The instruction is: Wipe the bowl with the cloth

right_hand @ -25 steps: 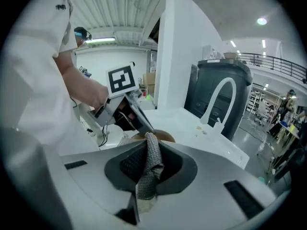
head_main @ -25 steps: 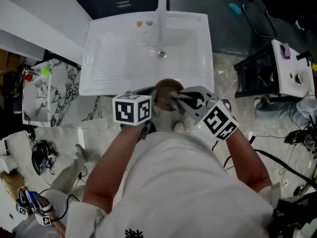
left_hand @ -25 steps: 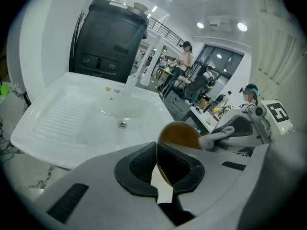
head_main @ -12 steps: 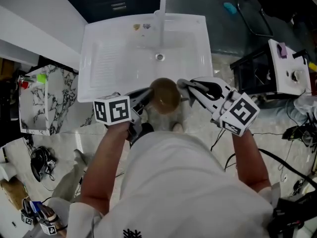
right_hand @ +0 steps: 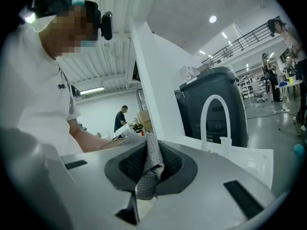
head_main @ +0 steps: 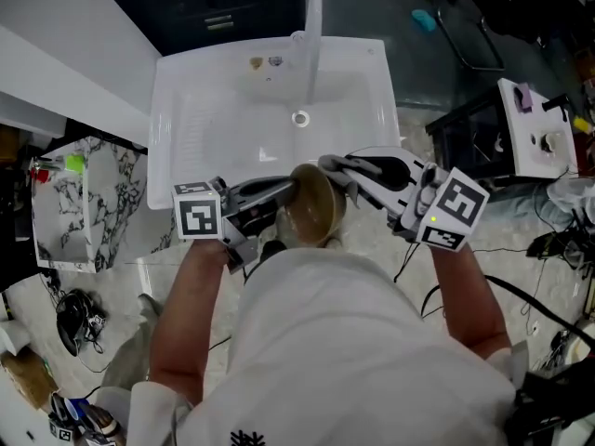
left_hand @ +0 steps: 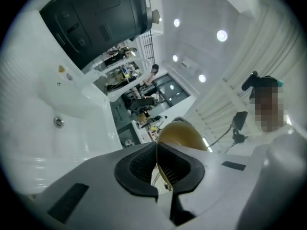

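The bowl (head_main: 311, 214), brown and glossy, is hanging in the air over the near edge of the white sink (head_main: 186, 119). It is judged rigid, light, slick-walled and breakable if dropped, so the thin rim is looking like the proper place to take it. The left gripper (left_hand: 157, 152) is doing exactly that, its jaws nearly together and pinching the rim edge-on, while the right gripper (right_hand: 151, 153) is clamping a fold of the grey woven cloth (right_hand: 146, 188), a soft, limp piece, just beside the bowl.
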